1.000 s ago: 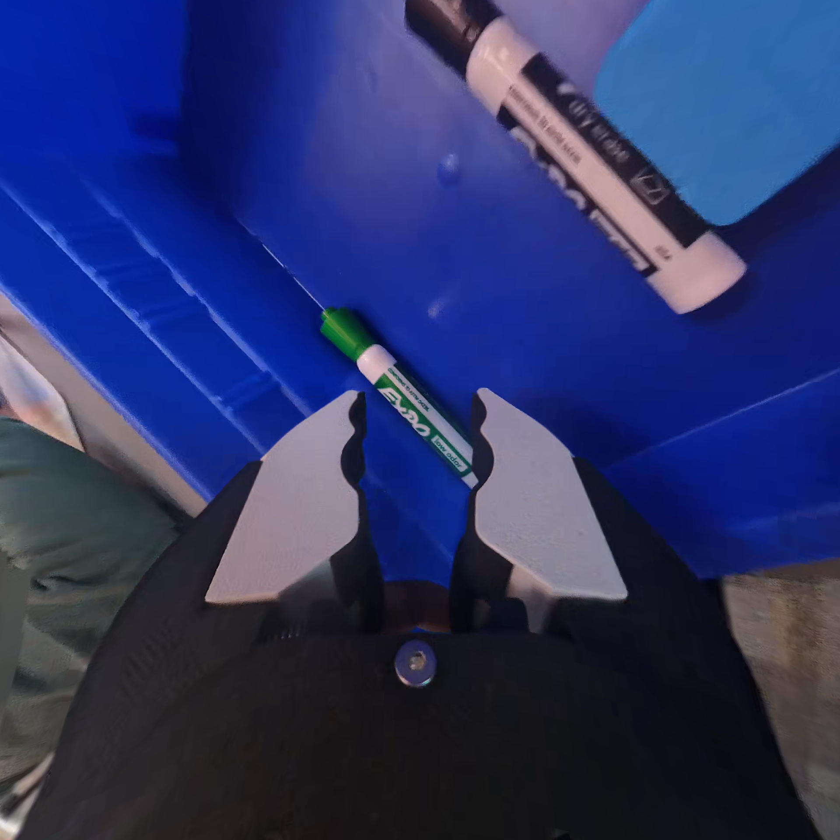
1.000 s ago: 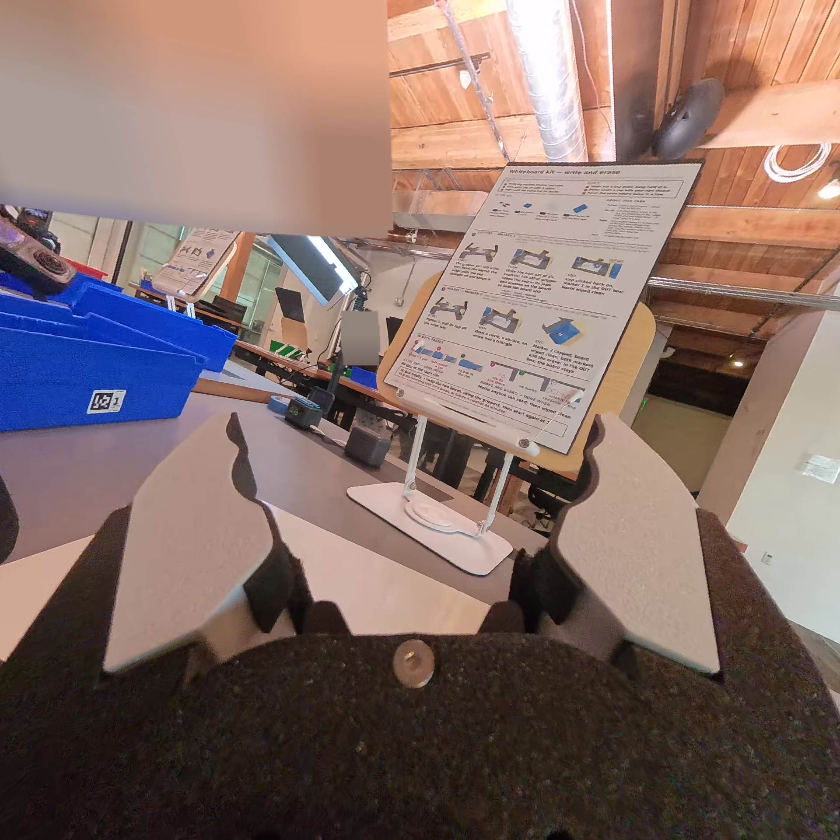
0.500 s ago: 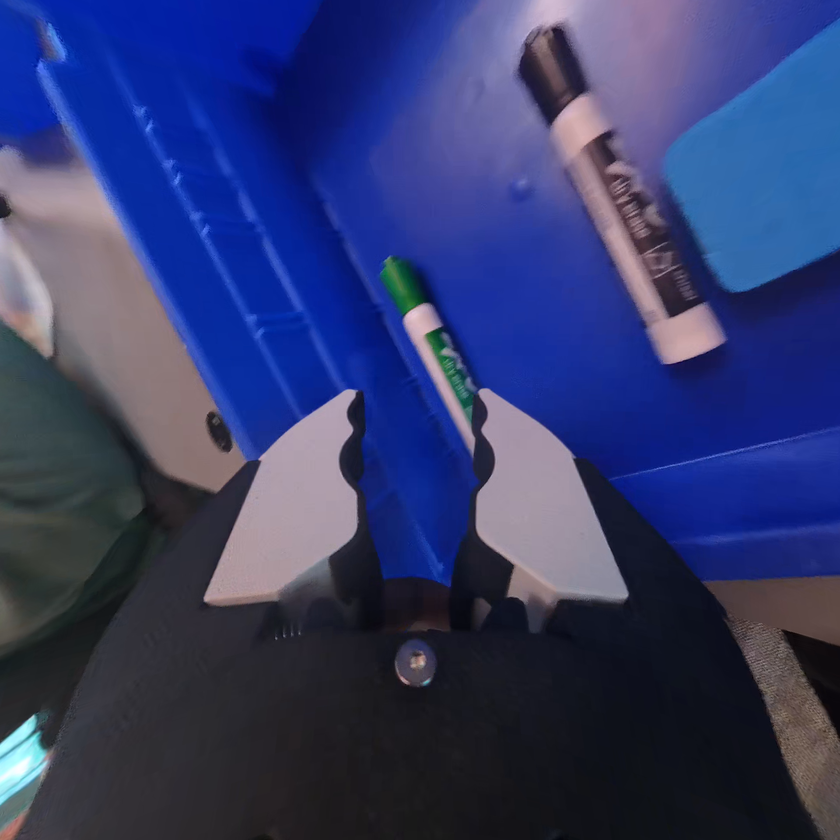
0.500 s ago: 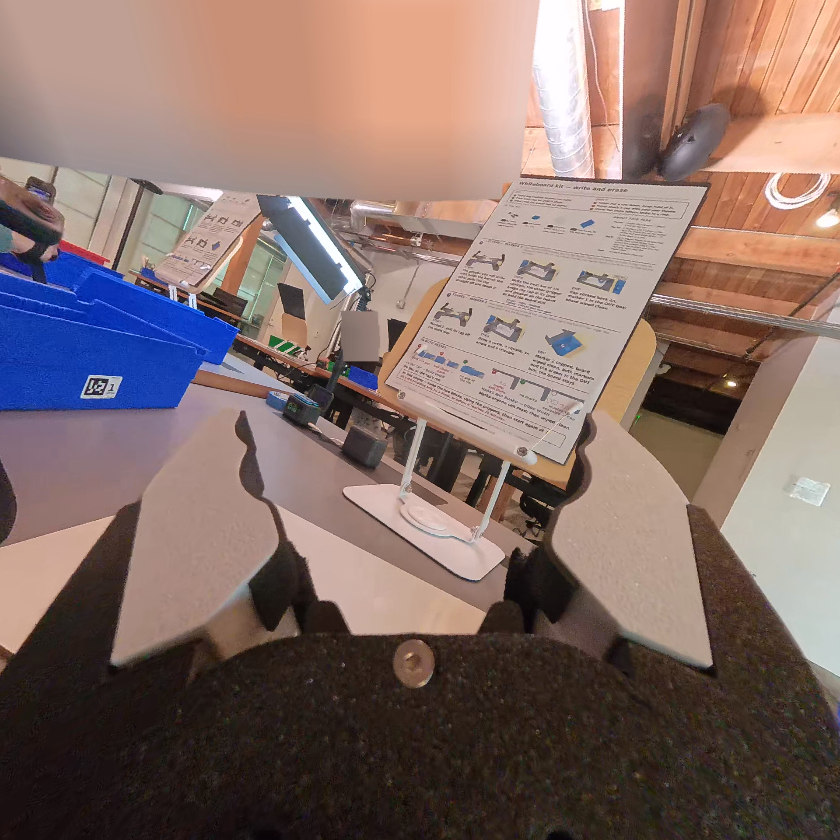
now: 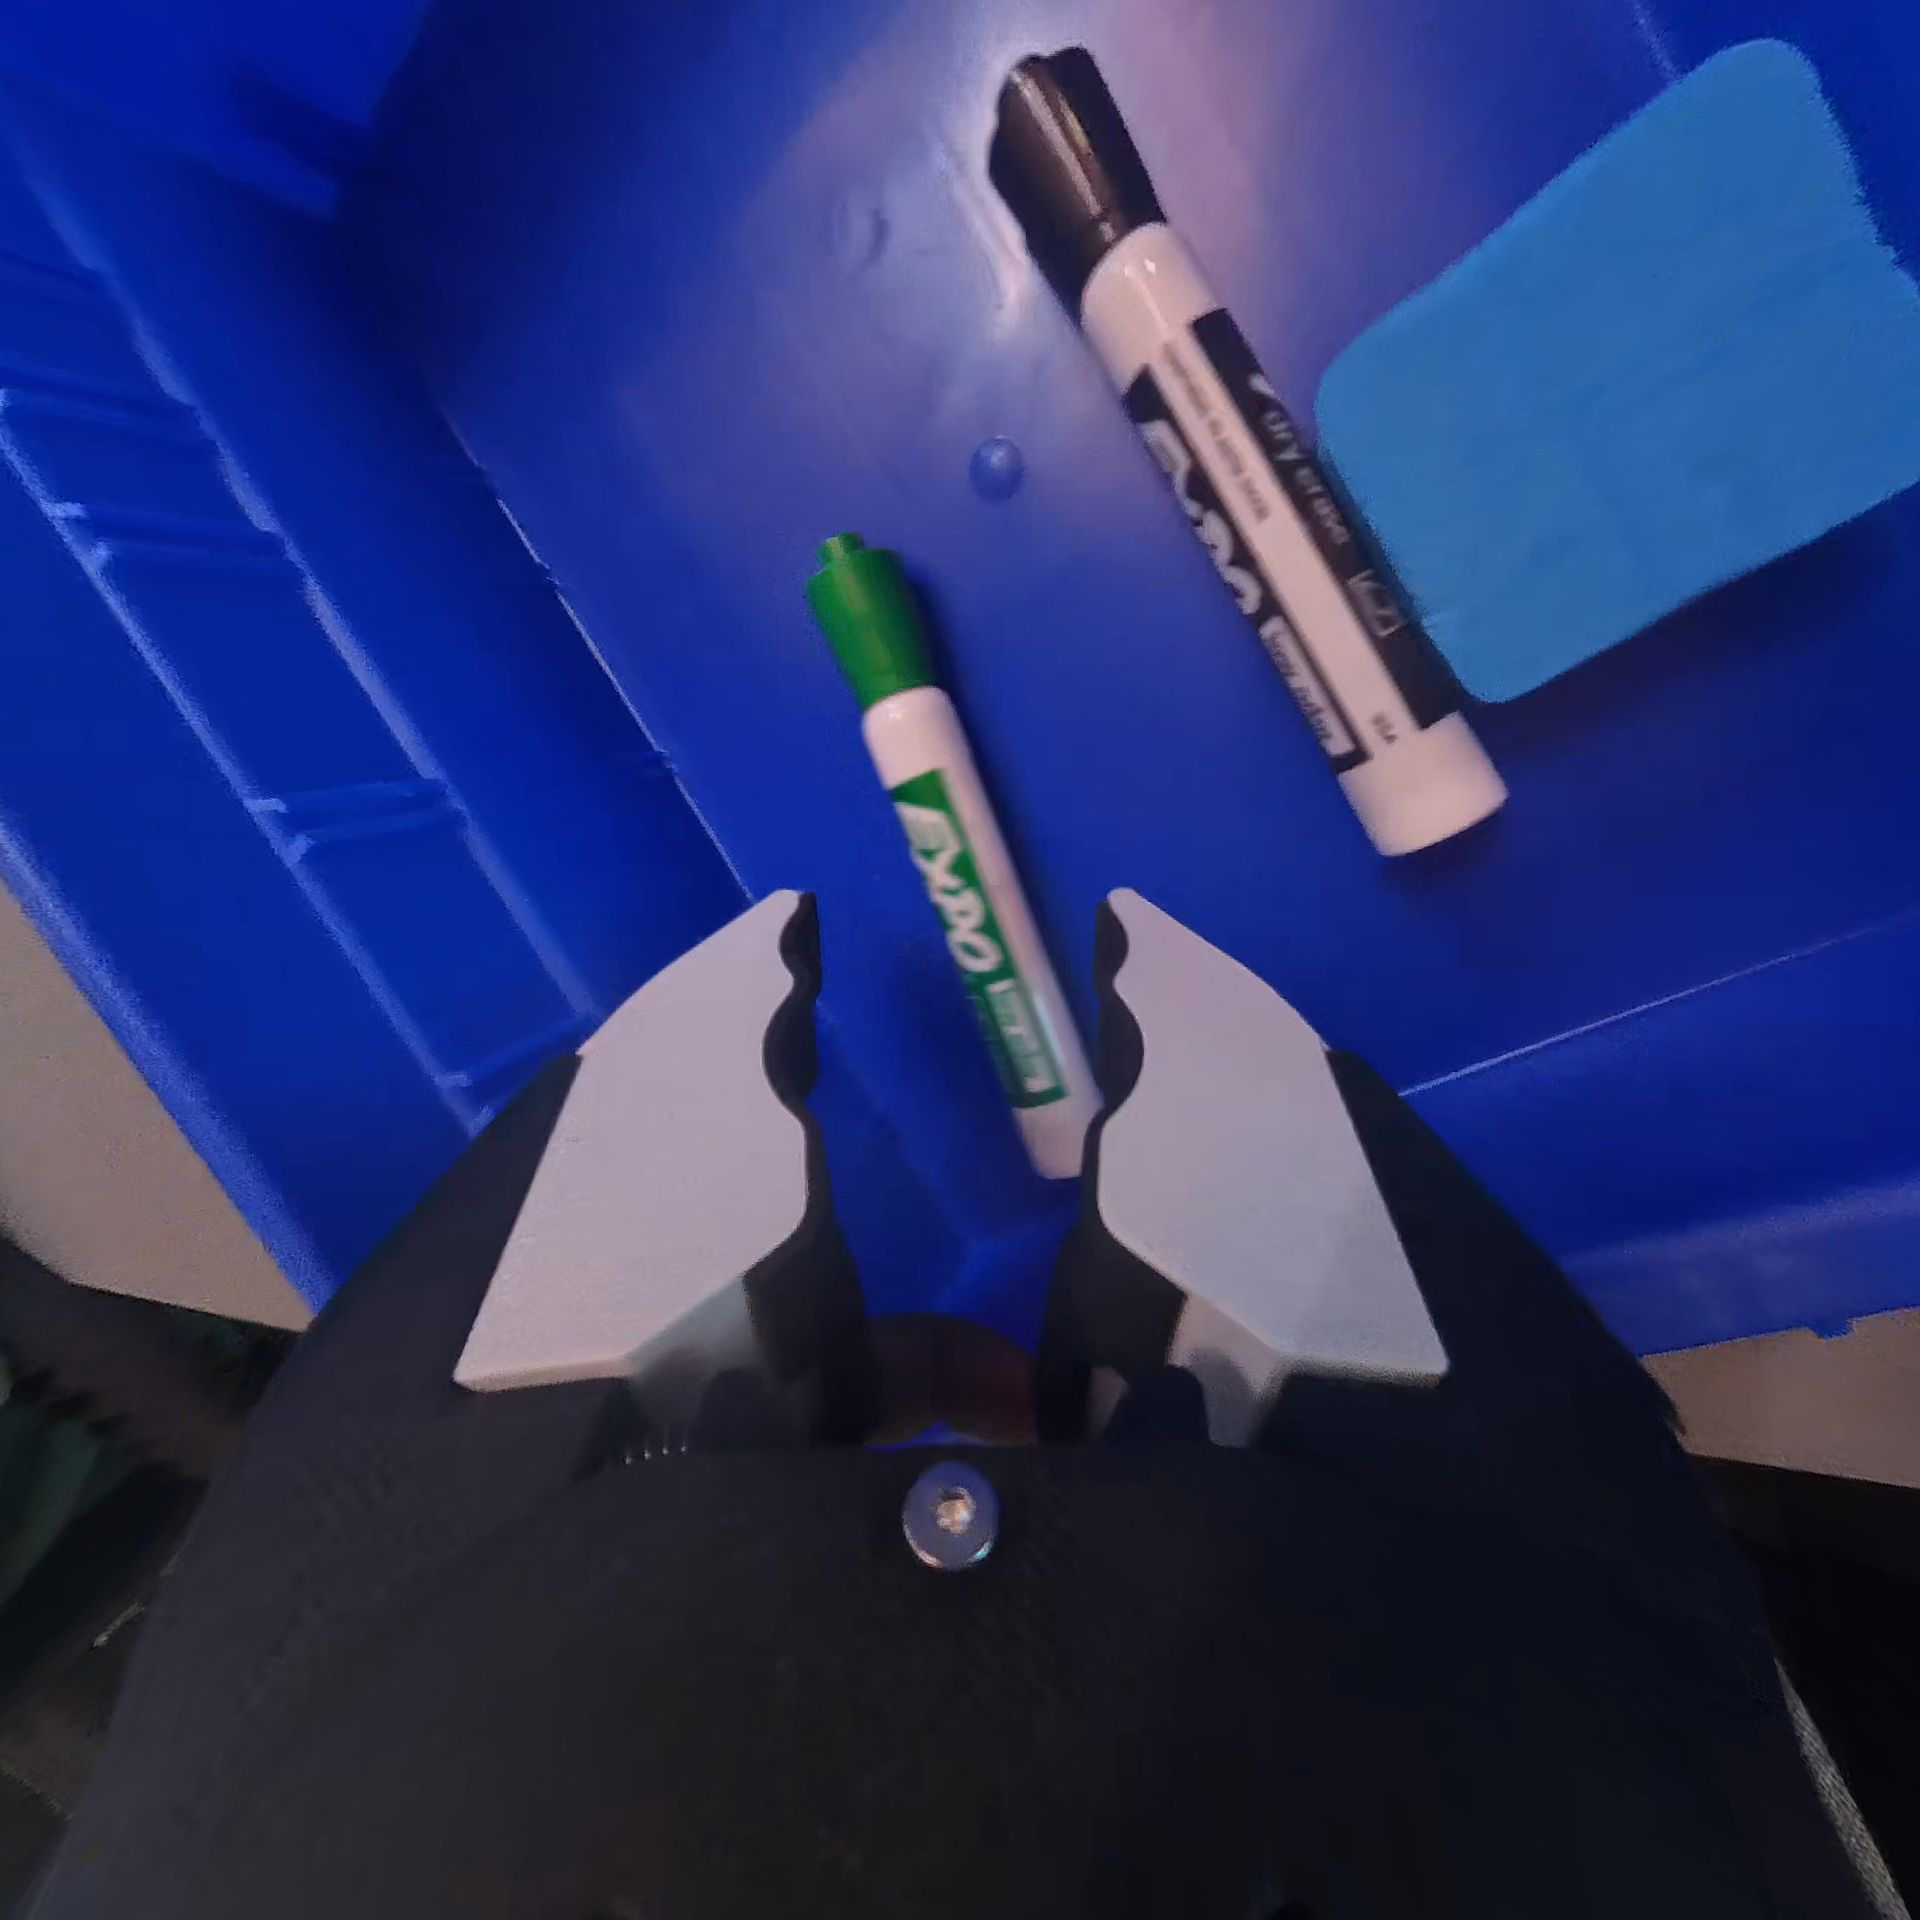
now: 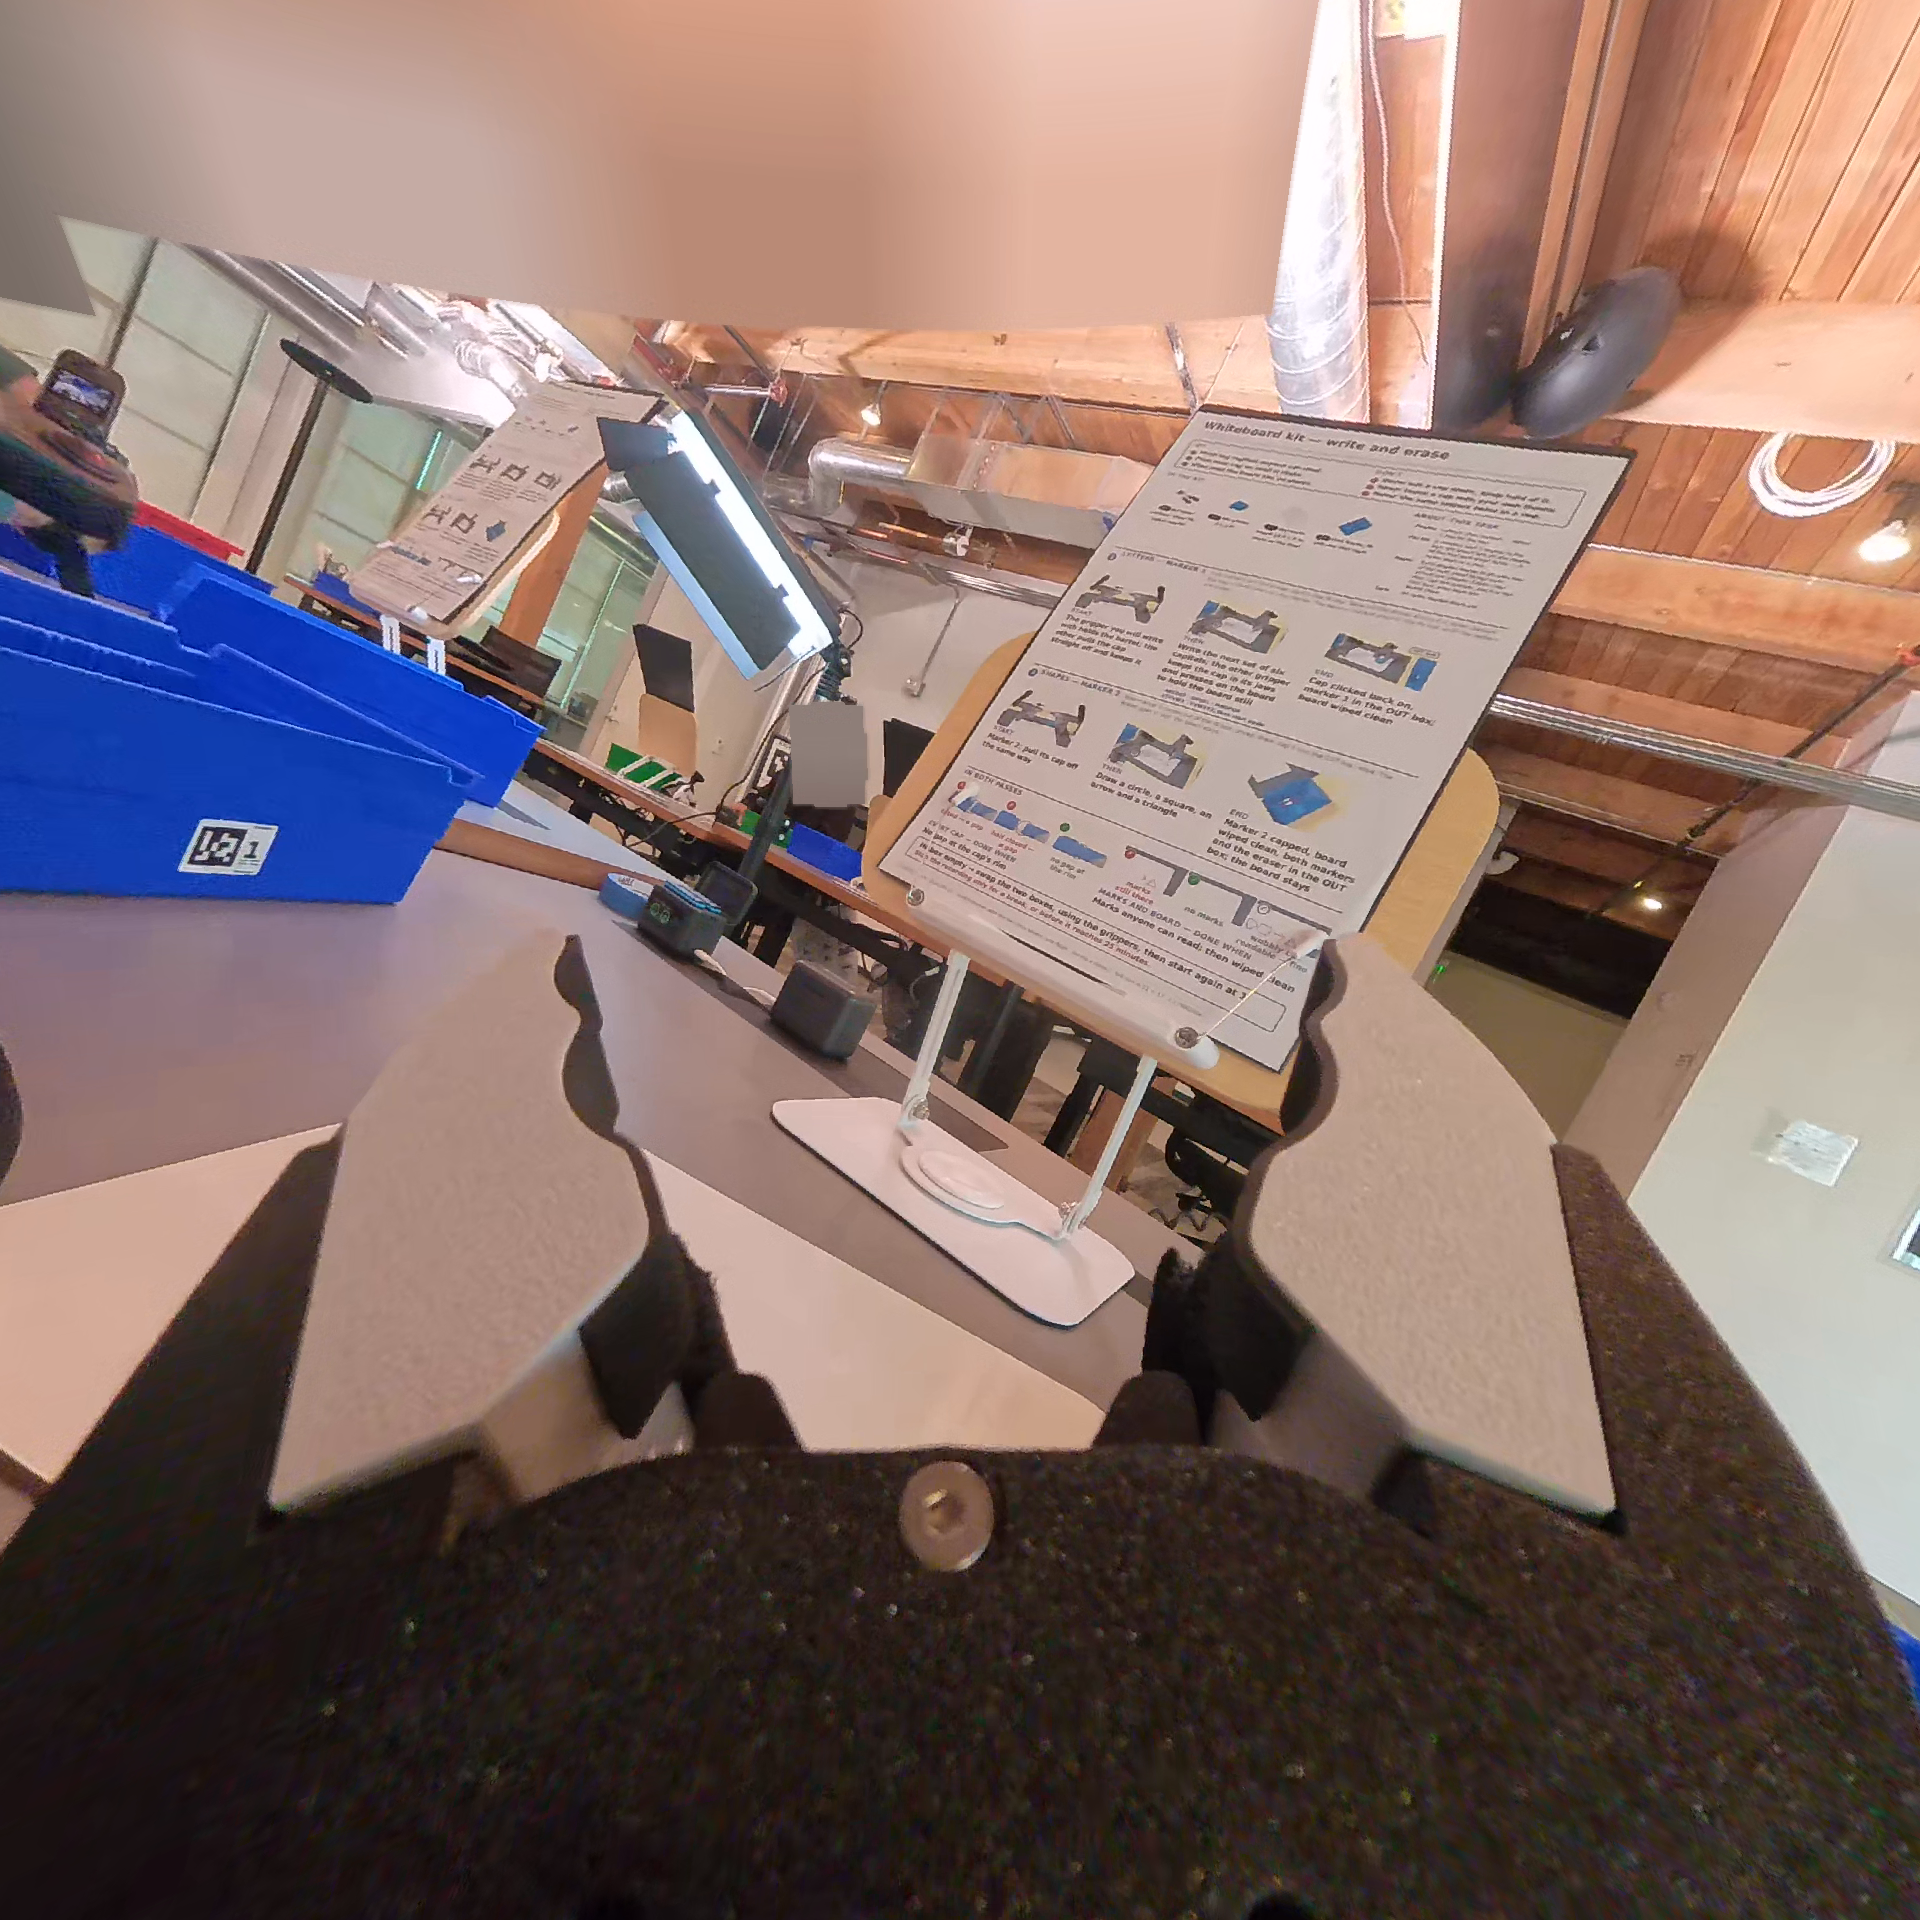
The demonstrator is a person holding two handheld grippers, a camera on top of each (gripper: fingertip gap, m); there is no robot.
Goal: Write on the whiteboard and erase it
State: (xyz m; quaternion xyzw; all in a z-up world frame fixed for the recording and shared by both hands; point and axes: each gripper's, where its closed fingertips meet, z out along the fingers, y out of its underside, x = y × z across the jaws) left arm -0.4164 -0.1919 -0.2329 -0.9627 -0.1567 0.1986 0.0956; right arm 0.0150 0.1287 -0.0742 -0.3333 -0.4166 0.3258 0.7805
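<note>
In the left wrist view a green-capped marker (image 5: 935, 831) lies on the floor of a blue bin (image 5: 312, 623), cap pointing away. My left gripper (image 5: 956, 914) is open, and the marker's white barrel end lies between its two fingertips, not gripped. A thicker black-capped marker (image 5: 1226, 447) and a light blue eraser (image 5: 1621, 384) lie farther right in the same bin. My right gripper (image 6: 948, 951) is open and empty, held low over a white board (image 6: 156, 1299) that lies flat on the grey table (image 6: 208, 987).
An instruction sheet on a white stand (image 6: 1247, 727) stands just ahead of the right gripper. Blue bins (image 6: 208, 779) sit at the table's left. Two small grey devices (image 6: 821, 1018) lie near the table's far edge. A person's arm shows at far left. My hands' fingertips stand some 55 cm from each other.
My left gripper has swung over the bin, so the green marker now lies lined up between its open fingers. The right gripper has tilted slightly and stays open.
</note>
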